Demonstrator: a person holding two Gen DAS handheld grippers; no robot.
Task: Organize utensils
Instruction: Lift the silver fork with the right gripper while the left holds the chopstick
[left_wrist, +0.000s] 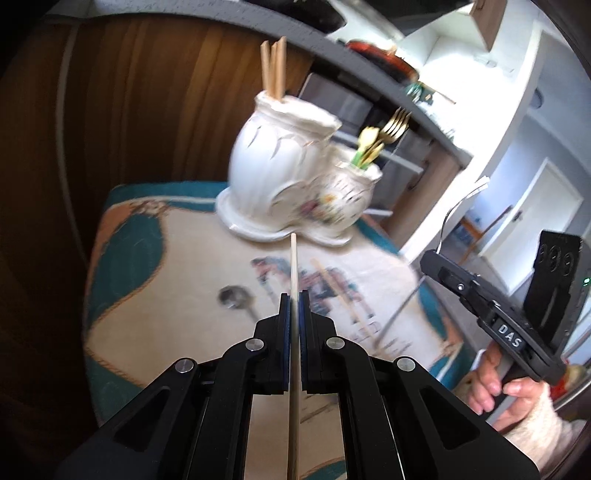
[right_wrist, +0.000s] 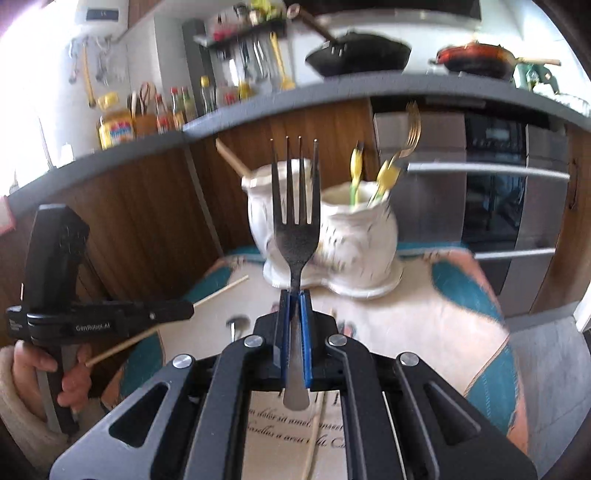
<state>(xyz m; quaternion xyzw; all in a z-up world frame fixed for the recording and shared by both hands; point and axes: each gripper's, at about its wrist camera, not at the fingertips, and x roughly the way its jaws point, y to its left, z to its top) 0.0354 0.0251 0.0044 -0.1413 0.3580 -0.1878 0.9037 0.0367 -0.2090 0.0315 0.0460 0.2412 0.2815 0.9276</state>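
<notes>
The left gripper (left_wrist: 294, 302) is clamping a wooden chopstick (left_wrist: 293, 258), its tip pointing toward the white ceramic utensil holder (left_wrist: 288, 173) on the printed cloth (left_wrist: 155, 295). The right gripper (right_wrist: 294, 299) is pinching a steel fork (right_wrist: 295, 206) by its handle, tines upright before the holder. A spoon (left_wrist: 232, 297), seemingly blurred, and another chopstick (left_wrist: 340, 291) are lying on the cloth.

This is looking like a home kitchen. A grey counter (right_wrist: 332, 92) is carrying a black pan (right_wrist: 362, 53) and a red pan (right_wrist: 476, 59). Sauce bottles (right_wrist: 177, 107) are standing beside a yellow jar (right_wrist: 114, 129), ladles are hanging on a rack (right_wrist: 255, 55), and a built-in oven (right_wrist: 495, 177) is sitting under the counter.
</notes>
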